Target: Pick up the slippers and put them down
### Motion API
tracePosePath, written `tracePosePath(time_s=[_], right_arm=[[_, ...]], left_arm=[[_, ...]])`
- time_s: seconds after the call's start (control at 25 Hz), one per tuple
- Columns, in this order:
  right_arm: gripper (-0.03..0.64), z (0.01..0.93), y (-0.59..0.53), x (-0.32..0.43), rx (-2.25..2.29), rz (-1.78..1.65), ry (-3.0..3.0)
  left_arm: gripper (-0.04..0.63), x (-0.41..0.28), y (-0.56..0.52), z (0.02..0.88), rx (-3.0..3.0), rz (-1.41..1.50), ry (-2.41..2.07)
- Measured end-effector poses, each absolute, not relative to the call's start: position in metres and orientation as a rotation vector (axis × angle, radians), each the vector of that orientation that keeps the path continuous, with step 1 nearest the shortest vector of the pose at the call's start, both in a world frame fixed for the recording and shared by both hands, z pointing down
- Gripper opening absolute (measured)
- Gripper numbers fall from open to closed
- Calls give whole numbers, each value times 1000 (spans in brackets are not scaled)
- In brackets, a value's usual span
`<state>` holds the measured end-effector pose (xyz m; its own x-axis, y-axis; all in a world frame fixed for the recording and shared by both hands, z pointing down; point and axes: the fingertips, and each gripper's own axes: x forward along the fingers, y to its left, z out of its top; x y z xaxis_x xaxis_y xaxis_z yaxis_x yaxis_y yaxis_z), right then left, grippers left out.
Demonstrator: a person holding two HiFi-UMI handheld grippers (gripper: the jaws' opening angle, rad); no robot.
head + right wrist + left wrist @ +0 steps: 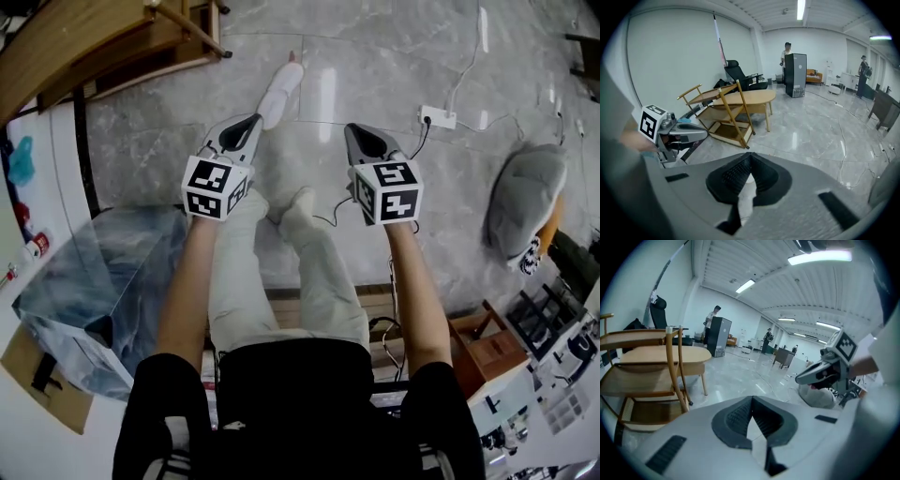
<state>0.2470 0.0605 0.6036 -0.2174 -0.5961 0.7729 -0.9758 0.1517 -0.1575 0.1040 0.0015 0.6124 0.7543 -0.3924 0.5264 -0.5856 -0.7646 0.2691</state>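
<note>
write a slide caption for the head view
Person holds left gripper and right gripper, both shut and empty, above a grey marble floor.

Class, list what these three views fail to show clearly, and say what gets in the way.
- White object on floor, head view: too small to tell if a slipper.
- Grey cushion, left gripper view: top hidden by right gripper.
- Wooden furniture, head view: cut off by top edge.

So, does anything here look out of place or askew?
Yes. By the wall, the light wooden table leans tilted against the oval wooden table and does not stand level. Also, a white power strip with its cables lies loose on the grey marble floor.
</note>
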Motion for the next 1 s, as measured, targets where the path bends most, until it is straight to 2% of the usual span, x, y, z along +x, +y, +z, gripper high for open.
tracePosePath(time_s=[0.72, 1.0], right_arm=[[-2, 382, 48, 254, 1533, 725, -2080], [-2, 305, 41, 250, 1579, 569, -2156]], left_arm=[[6, 118, 17, 356, 2650, 542, -856], [6, 122, 26, 282, 2733, 488, -900]])
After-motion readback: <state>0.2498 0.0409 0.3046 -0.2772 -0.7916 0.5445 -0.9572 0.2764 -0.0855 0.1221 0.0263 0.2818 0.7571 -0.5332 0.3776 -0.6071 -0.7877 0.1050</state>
